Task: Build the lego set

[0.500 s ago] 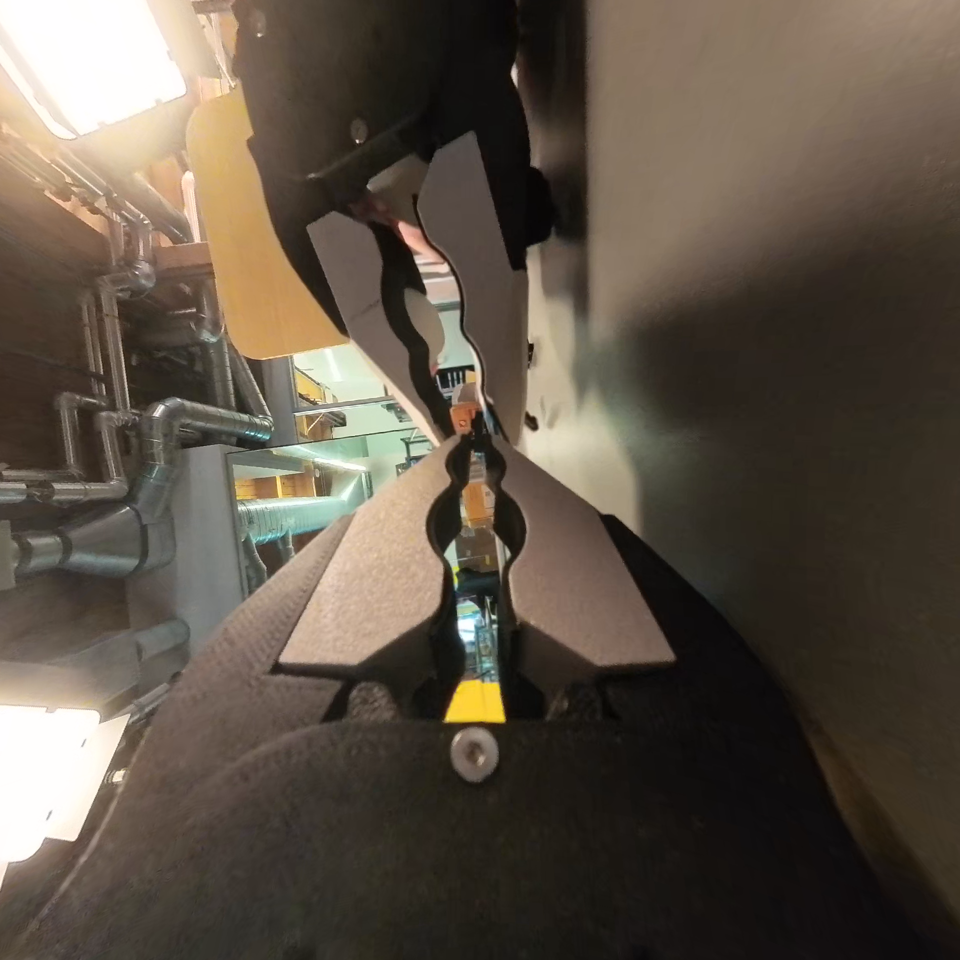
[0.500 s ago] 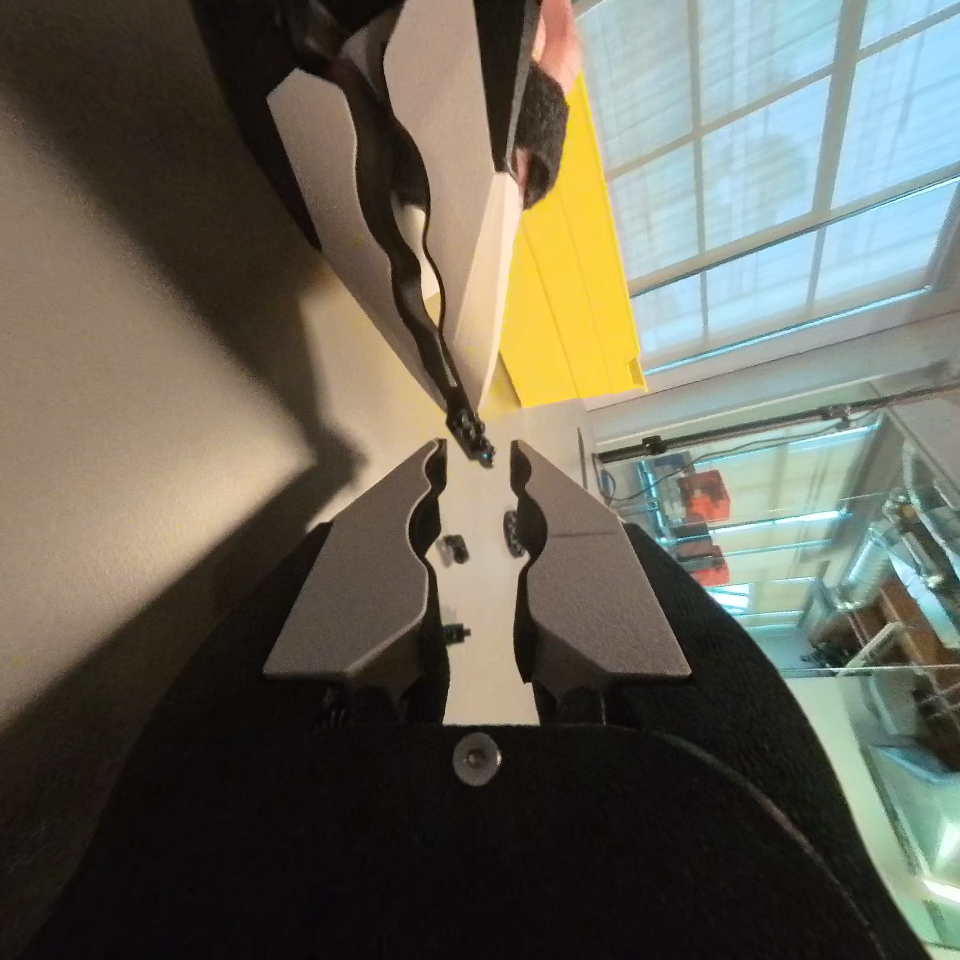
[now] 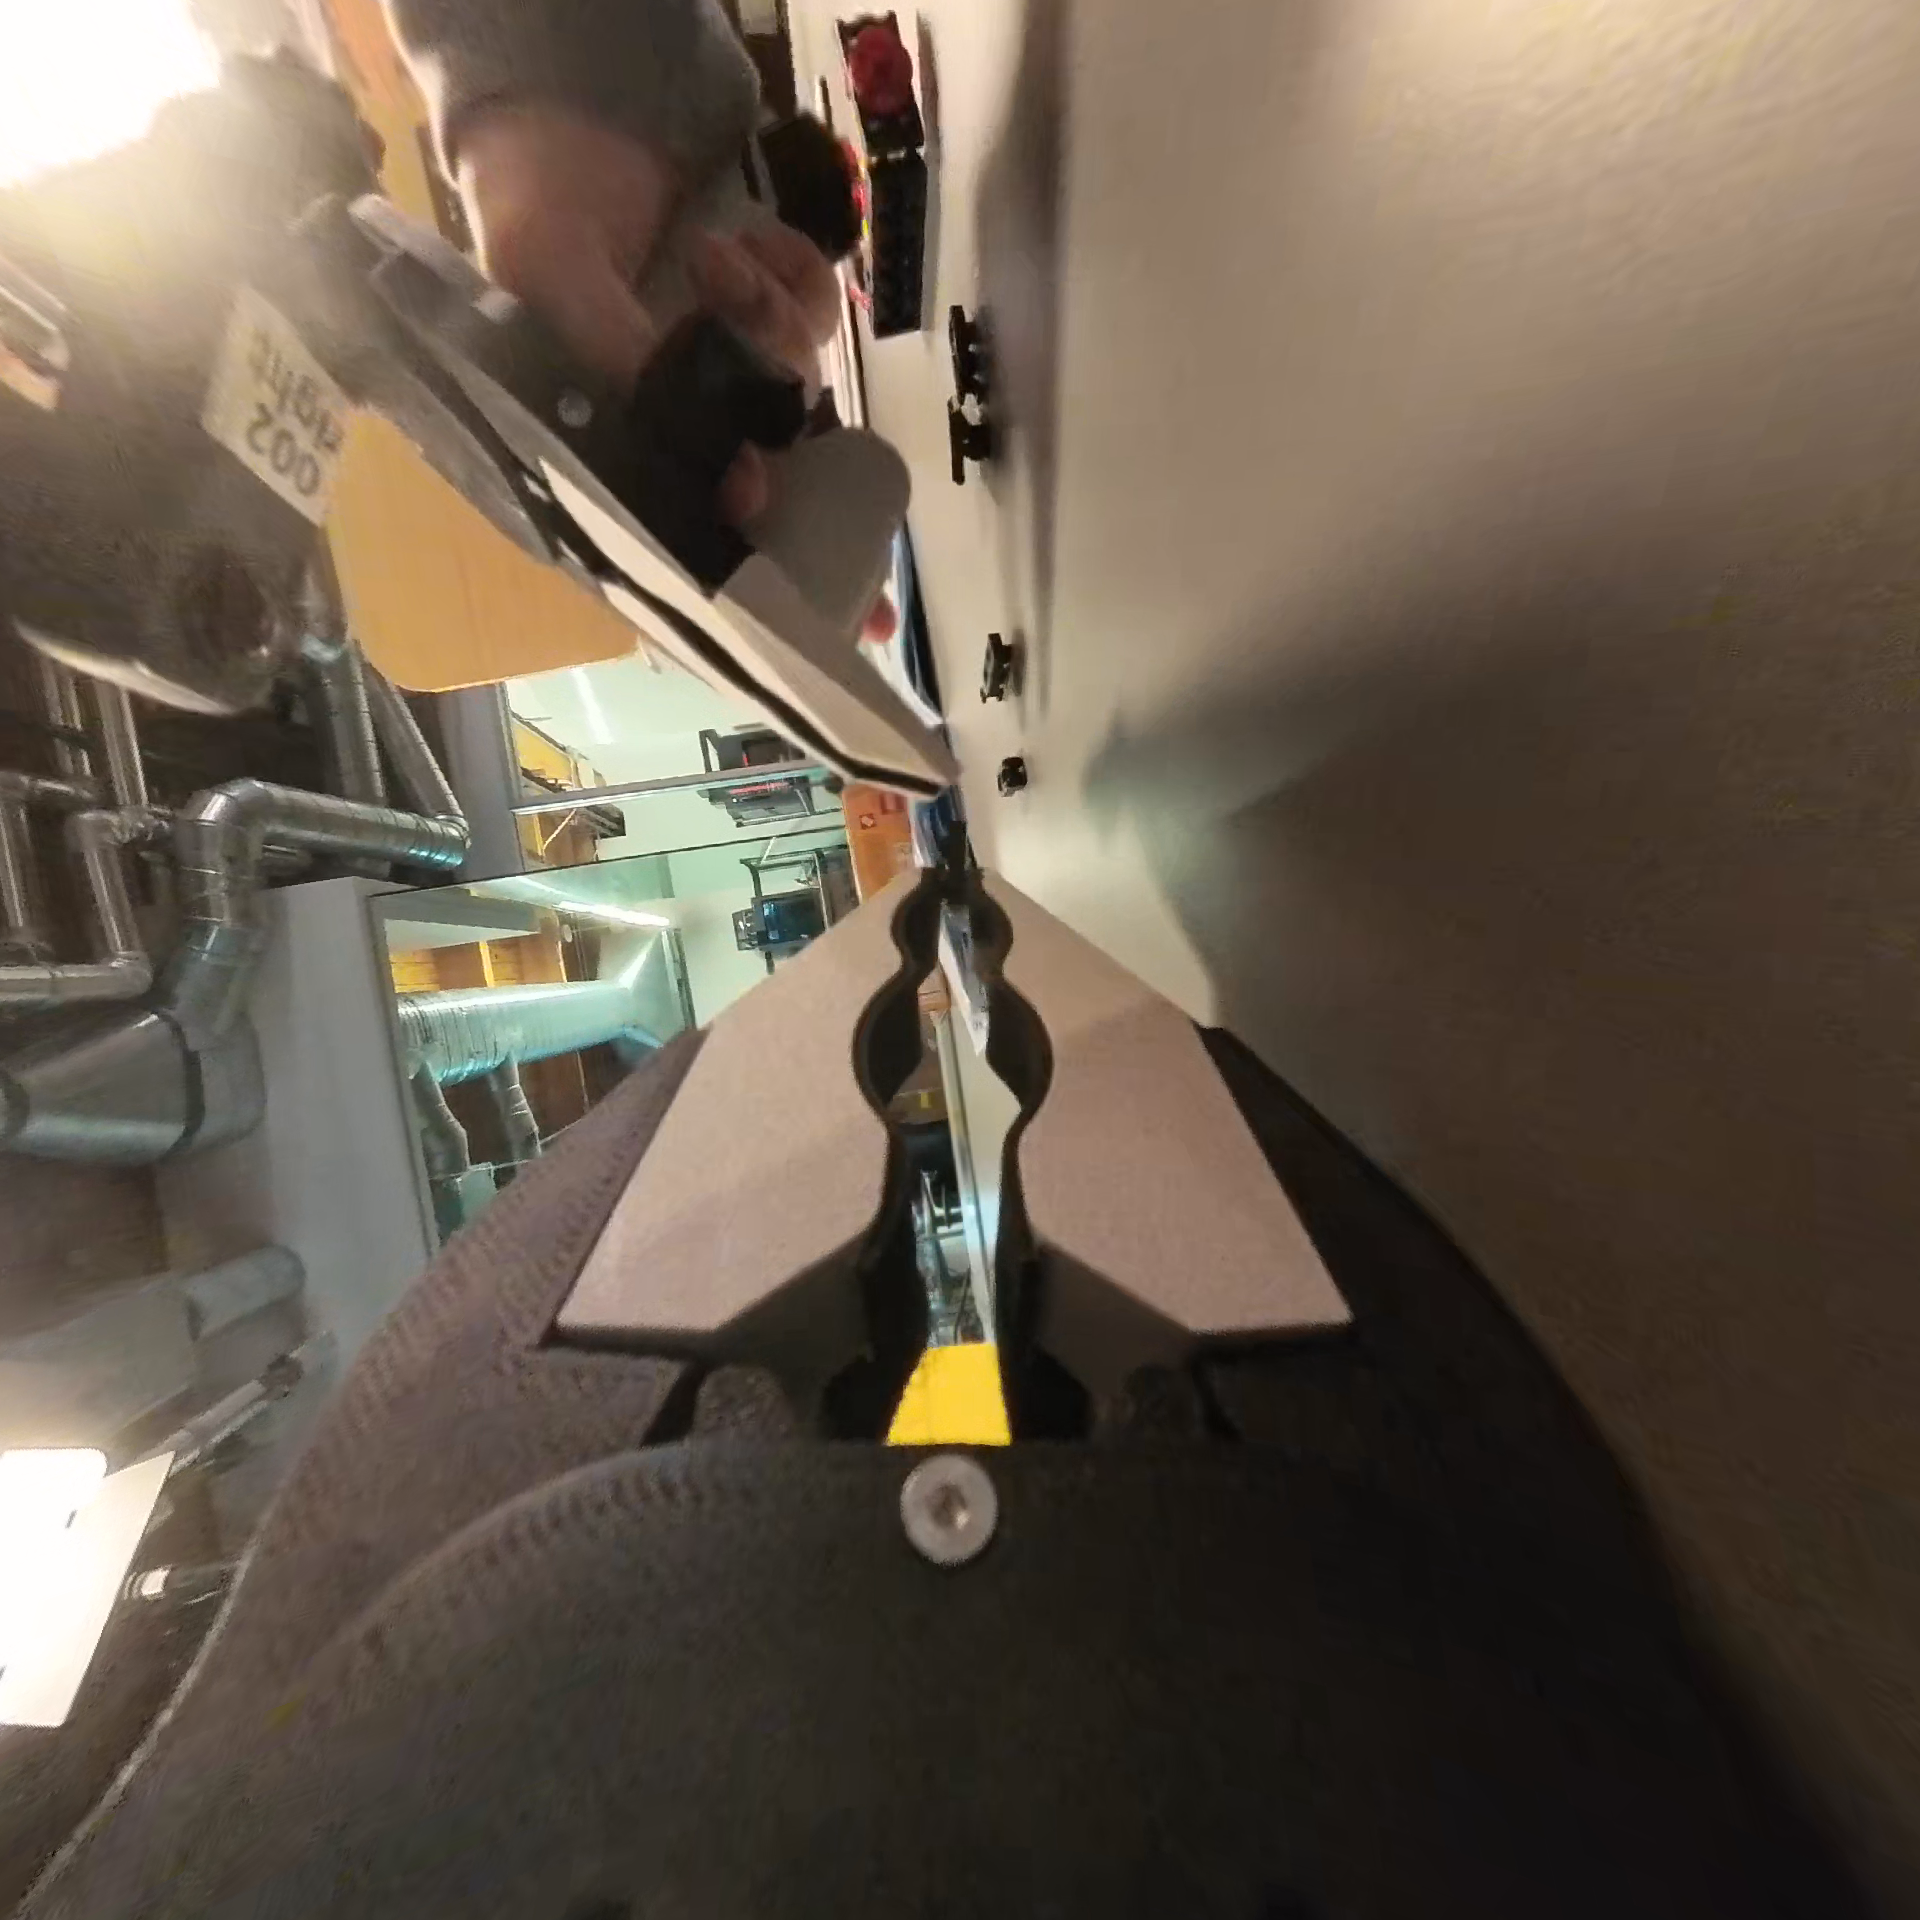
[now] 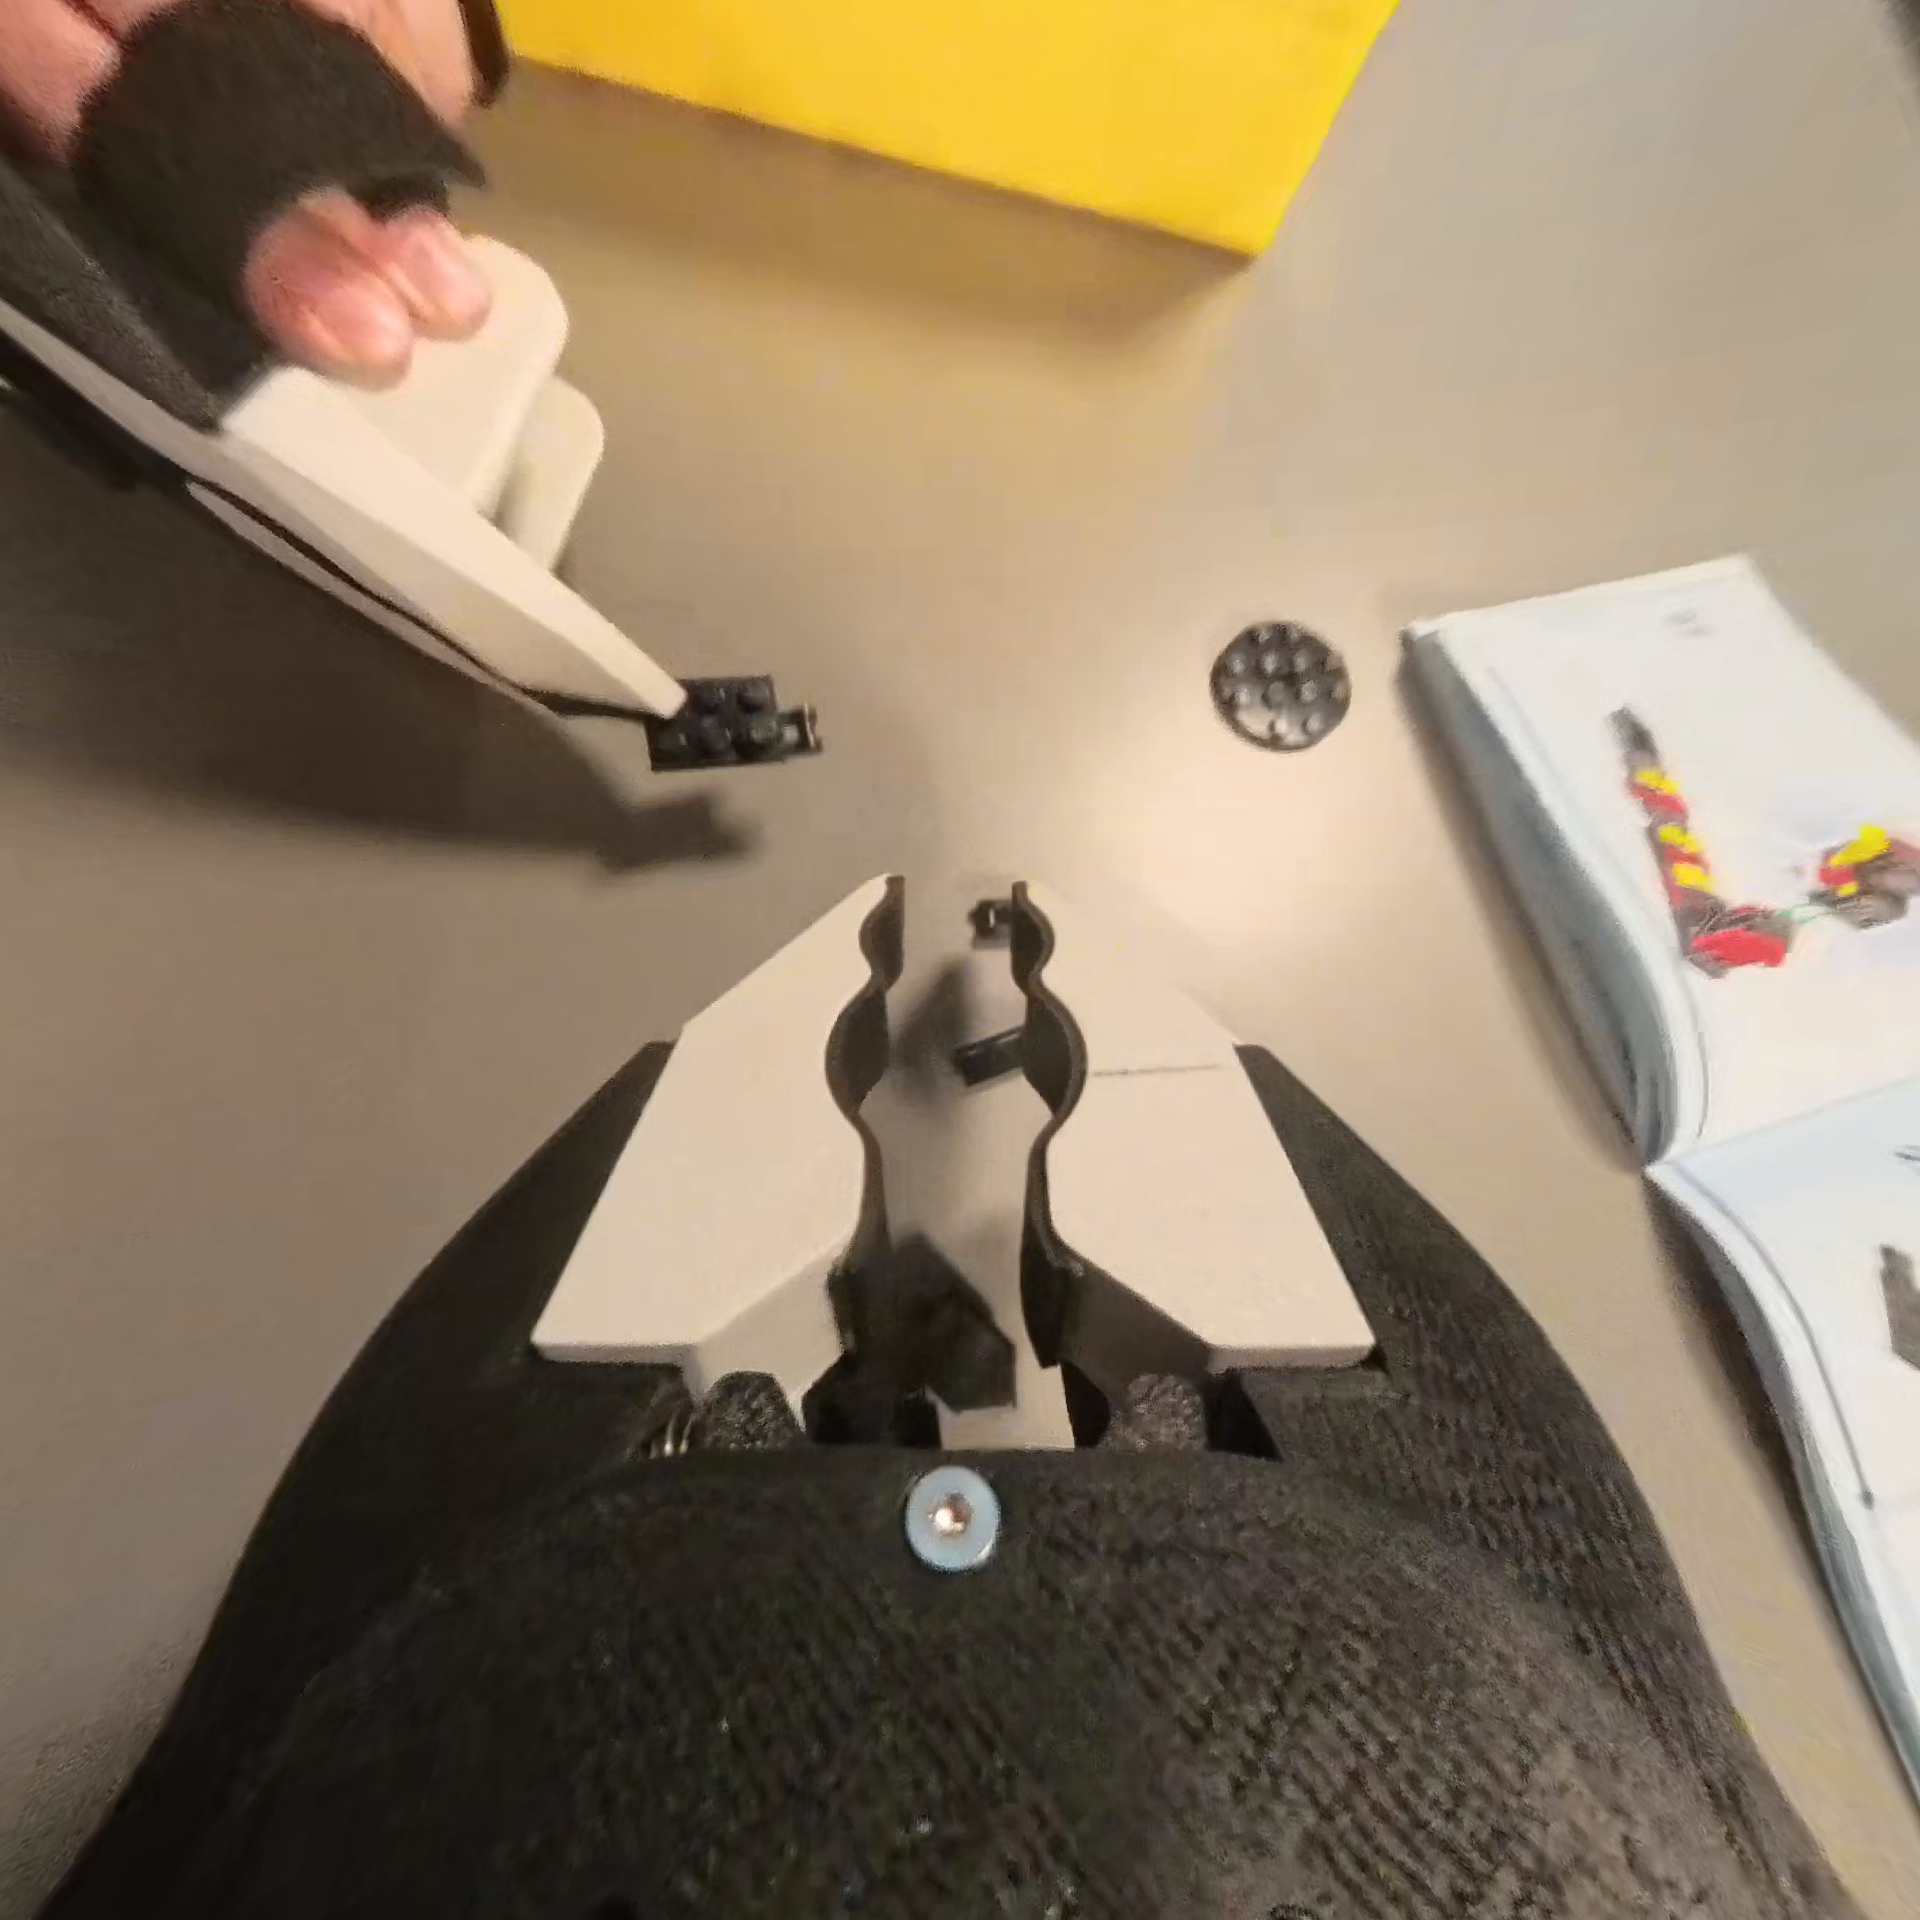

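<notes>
My left gripper is shut. In the right wrist view it comes in from the upper left, shut on a small black studded plate held above the table, with a person's gloved hand behind it. My right gripper is open and empty, low over the grey table. Two tiny black pieces lie on the table between its fingers. In the left wrist view the right gripper shows side-on just beyond my left tips.
A round black studded piece lies ahead to the right. An open instruction booklet lies at the right edge. A yellow box stands at the far side. Small black pieces and a black-and-red assembly lie farther along the table. The tips of one gripper are about 6 cm away from the tips of the other.
The right gripper has drawn away from the left gripper's tip and tilted down toward the table. The left gripper stays shut on the black plate; both views have swung.
</notes>
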{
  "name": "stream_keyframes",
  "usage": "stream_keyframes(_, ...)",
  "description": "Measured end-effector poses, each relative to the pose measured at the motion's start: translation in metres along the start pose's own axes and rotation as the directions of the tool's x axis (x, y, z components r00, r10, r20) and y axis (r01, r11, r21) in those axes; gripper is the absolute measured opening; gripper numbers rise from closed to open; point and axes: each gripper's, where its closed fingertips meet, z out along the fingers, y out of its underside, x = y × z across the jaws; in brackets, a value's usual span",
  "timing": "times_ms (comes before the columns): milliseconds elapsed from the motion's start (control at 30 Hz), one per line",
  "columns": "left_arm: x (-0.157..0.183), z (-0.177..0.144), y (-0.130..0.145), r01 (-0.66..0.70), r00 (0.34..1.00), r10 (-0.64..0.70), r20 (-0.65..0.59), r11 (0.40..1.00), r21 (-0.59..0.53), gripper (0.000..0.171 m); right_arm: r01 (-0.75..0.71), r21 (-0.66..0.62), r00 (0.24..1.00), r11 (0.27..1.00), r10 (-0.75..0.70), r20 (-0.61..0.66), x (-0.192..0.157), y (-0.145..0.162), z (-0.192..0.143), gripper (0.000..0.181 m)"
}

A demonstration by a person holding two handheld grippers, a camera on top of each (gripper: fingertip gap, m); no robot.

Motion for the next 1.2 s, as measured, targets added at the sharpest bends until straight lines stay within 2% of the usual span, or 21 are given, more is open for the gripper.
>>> stream_keyframes(67, 0.000, 0.000, 0.001, -0.002, 1.000, 0.002, 0.000, 1.000, -0.004, 0.004, -0.013, -0.080, 1.000, 0.997, 0.012, -0.022, -0.001, 0.011, 0.003, 0.018)
stream_keyframes(133, -0.001, 0.000, 0.001, -0.008, 1.000, 0.008, 0.002, 1.000, -0.009, 0.004, -0.096, -0.145, 0.995, 0.985, 0.091, -0.035, -0.004, 0.019, 0.006, 0.017)
stream_keyframes(233, -0.001, 0.000, 0.001, -0.010, 1.000, 0.010, 0.001, 1.000, -0.011, 0.004, -0.201, -0.130, 0.979, 0.971, 0.196, -0.046, -0.006, 0.016, 0.010, 0.021)
stream_keyframes(333, -0.001, 0.000, 0.001, -0.010, 1.000, 0.010, 0.000, 1.000, -0.011, 0.004, -0.226, -0.107, 0.970, 0.968, 0.215, -0.111, 0.002, 0.013, 0.016, 0.017)
stream_keyframes(433, -0.001, 0.000, 0.002, -0.013, 1.000, 0.013, -0.001, 1.000, -0.013, 0.004, -0.219, -0.113, 0.968, 0.969, 0.202, -0.146, 0.006, 0.012, 0.017, 0.022)
stream_keyframes(533, -0.001, 0.000, 0.002, -0.015, 1.000, 0.015, -0.002, 1.000, -0.014, 0.004, -0.229, -0.115, 0.966, 0.967, 0.211, -0.150, 0.009, 0.011, 0.019, 0.024)
stream_keyframes(733, -0.001, 0.000, 0.003, -0.013, 1.000, 0.013, -0.006, 1.000, -0.017, 0.004, -0.256, -0.111, 0.956, 0.960, 0.234, -0.176, 0.014, 0.009, 0.022, 0.017)
stream_keyframes(833, -0.001, 0.000, 0.003, -0.012, 1.000, 0.011, -0.008, 1.000, -0.019, 0.004, -0.184, -0.172, 0.968, 0.968, 0.148, -0.201, 0.014, 0.010, 0.020, 0.012)
stream_keyframes(900, -0.001, 0.000, 0.003, -0.010, 1.000, 0.010, -0.008, 1.000, -0.019, 0.004, -0.045, -0.227, 0.975, 0.973, -0.007, -0.221, 0.017, 0.010, 0.020, 0.011)
stream_keyframes(933, -0.001, 0.000, 0.003, -0.010, 1.000, 0.010, -0.008, 1.000, -0.018, 0.004, 0.074, -0.254, 0.967, 0.964, -0.132, -0.217, 0.018, 0.008, 0.020, 0.012)
stream_keyframes(967, -0.001, 0.000, 0.003, -0.011, 1.000, 0.011, -0.006, 1.000, -0.018, 0.004, 0.221, -0.278, 0.937, 0.935, -0.283, -0.207, 0.017, 0.005, 0.020, 0.012)
stream_keyframes(1000, -0.002, 0.000, 0.003, -0.013, 1.000, 0.013, -0.005, 1.000, -0.019, 0.004, 0.388, -0.308, 0.874, 0.869, -0.453, -0.176, 0.014, 0.003, 0.019, 0.012)
stream_keyframes(1033, -0.002, 0.000, 0.003, -0.015, 1.000, 0.015, -0.004, 1.000, -0.018, 0.004, 0.561, -0.341, 0.770, 0.754, -0.627, -0.121, 0.009, 0.003, 0.018, 0.011)
stream_keyframes(1100, -0.002, 0.000, 0.003, -0.020, 1.000, 0.020, -0.001, 1.000, -0.018, 0.004, 0.822, -0.391, 0.443, 0.414, -0.896, -0.018, 0.002, 0.003, 0.014, 0.012)
stream_keyframes(1133, -0.002, 0.000, 0.003, -0.022, 1.000, 0.022, 0.000, 1.000, -0.017, 0.004, 0.888, -0.397, 0.273, 0.234, -0.961, 0.044, -0.001, 0.004, 0.011, 0.012)
stream_keyframes(1167, -0.002, 0.000, 0.002, -0.025, 1.000, 0.025, 0.002, 1.000, -0.016, 0.004, 0.919, -0.382, 0.146, 0.099, -0.985, 0.096, -0.005, 0.006, 0.009, 0.012)
stream_keyframes(1200, -0.003, -0.001, 0.002, -0.028, 1.000, 0.028, 0.003, 0.999, -0.016, 0.004, 0.935, -0.354, 0.088, 0.037, -0.988, 0.128, -0.011, 0.007, 0.007, 0.013)
